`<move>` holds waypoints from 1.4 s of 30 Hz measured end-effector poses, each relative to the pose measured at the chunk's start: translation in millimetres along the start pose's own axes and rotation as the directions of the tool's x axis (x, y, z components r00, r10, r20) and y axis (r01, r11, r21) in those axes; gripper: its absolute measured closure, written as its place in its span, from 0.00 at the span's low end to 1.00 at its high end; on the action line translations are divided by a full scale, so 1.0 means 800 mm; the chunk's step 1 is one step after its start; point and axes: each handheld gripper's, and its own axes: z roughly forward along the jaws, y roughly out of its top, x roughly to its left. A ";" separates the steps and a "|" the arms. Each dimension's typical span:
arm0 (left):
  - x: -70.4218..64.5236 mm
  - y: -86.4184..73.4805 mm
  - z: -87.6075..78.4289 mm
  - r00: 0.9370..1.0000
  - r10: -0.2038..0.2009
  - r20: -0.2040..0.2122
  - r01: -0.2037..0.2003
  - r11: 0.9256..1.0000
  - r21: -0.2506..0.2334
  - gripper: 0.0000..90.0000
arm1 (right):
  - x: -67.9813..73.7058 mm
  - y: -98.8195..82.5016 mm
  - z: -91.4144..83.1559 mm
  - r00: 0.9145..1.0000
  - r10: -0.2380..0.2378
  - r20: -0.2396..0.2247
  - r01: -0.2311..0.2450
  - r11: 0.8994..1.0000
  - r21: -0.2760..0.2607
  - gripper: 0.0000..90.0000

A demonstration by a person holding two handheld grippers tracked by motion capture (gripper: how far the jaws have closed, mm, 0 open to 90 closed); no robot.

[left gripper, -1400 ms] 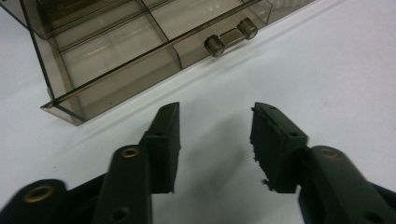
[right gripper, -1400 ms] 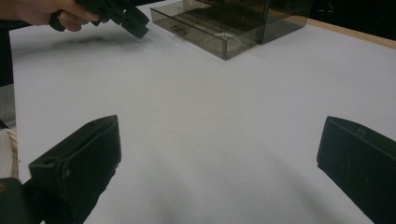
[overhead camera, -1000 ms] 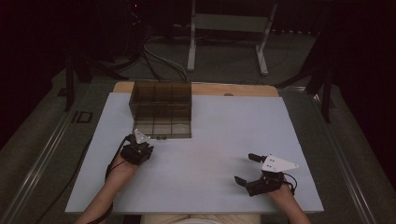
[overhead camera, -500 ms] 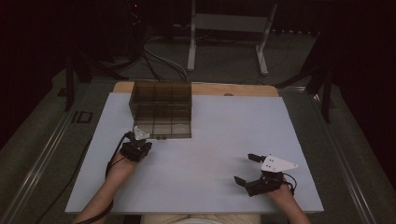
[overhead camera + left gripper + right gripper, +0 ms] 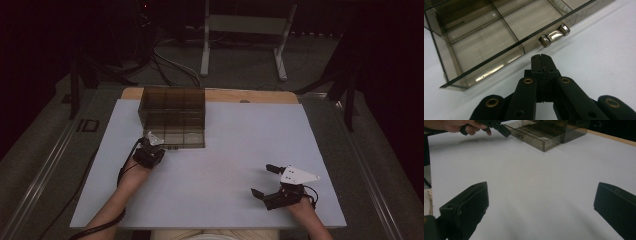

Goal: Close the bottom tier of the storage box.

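Drawer handle (image 5: 554,35) just beyond closed left gripper (image 5: 543,58) fingers, untouched.

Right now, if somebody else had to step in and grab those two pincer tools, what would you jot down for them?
Left gripper: jaws shut on nothing, tips just short of the metal handle on the drawer.
Right gripper: jaws wide open, holding nothing, resting near the table's front right.
Smoked-plastic drawer box: far left of the table; its bottom drawer sticks out slightly.
Done: left gripper brought up to the handle.
Left: probably gripping the handle and moving the drawer.
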 end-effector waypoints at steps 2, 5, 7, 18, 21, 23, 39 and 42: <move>0.000 0.001 0.002 1.000 0.012 -0.001 -0.012 1.000 0.007 1.00 | 0.000 0.000 0.000 1.000 0.000 -0.001 0.000 1.000 0.000 0.00; -0.001 0.003 0.005 1.000 0.019 -0.013 -0.019 1.000 0.006 1.00 | 0.000 0.000 0.000 1.000 0.003 -0.001 -0.003 1.000 -0.002 0.00; -0.001 0.004 0.006 1.000 0.020 -0.017 -0.020 1.000 0.007 1.00 | 0.000 0.000 0.000 1.000 0.003 0.000 -0.003 1.000 -0.002 0.00; -0.001 0.007 0.014 1.000 0.017 -0.017 -0.017 1.000 0.009 1.00 | 0.000 0.000 0.000 1.000 0.003 -0.002 -0.003 1.000 -0.002 0.00; -0.001 0.008 0.015 1.000 0.020 -0.021 -0.020 1.000 0.010 1.00 | 0.000 0.000 0.000 1.000 0.003 -0.002 -0.003 1.000 -0.001 0.00; -0.001 0.008 0.015 1.000 0.017 -0.022 -0.017 1.000 0.005 1.00 | 0.000 0.000 0.000 1.000 0.003 -0.003 -0.003 1.000 -0.002 0.00; 0.001 0.010 0.017 0.999 0.024 -0.028 -0.024 1.000 0.009 1.00 | 0.000 0.000 0.000 1.000 0.004 -0.004 -0.004 1.000 0.001 0.00; 0.002 0.011 0.018 0.999 0.024 -0.029 -0.024 1.000 0.008 1.00 | 0.000 0.000 0.000 1.000 -0.001 -0.003 0.001 1.000 -0.001 0.00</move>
